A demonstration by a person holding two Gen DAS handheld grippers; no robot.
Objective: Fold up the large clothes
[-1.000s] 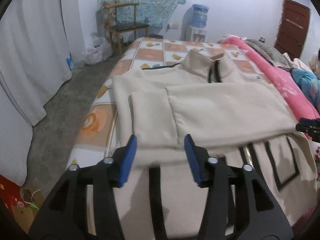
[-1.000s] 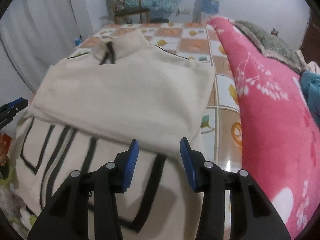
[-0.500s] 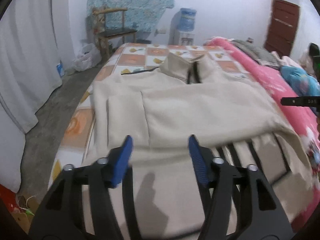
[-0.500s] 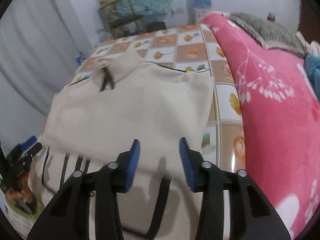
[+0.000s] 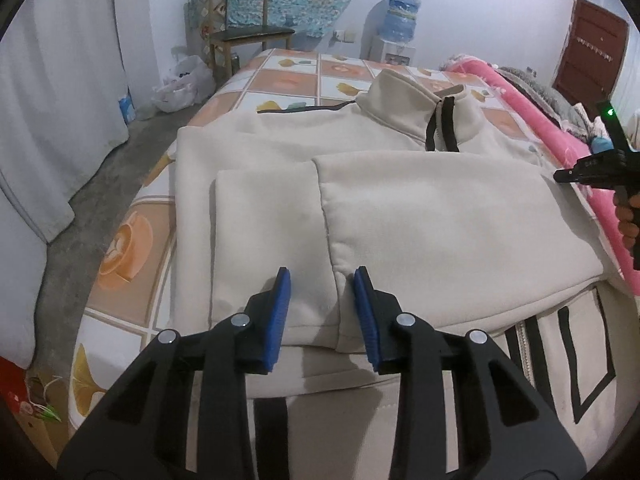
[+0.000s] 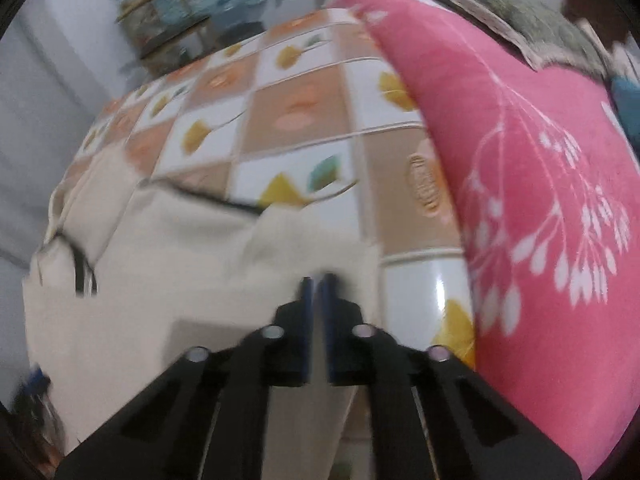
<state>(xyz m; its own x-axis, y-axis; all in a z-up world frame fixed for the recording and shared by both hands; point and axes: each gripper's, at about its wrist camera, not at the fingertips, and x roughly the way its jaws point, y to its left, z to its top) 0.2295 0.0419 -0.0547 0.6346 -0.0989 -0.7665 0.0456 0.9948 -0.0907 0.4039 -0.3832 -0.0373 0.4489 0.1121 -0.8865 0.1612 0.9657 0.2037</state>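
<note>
Right fingers (image 6: 316,280) now shut, left fingers (image 5: 320,276) narrowing

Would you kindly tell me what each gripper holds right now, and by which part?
Left gripper: nothing yet; its jaws are closing astride the cream jacket's folded sleeve cuff. Right gripper: shut; the blur hides whether cloth is pinched.

Both cameras are looking forward and steeply down along their fingers, close above the bed (image 5: 280,80). The left view is facing up the cream jacket (image 5: 400,216) toward the far wall; the right view, blurred, is hanging nearer over its edge (image 6: 160,280) beside the pink blanket (image 6: 520,160). Both are sharing the jacket and tiled sheet.
</note>
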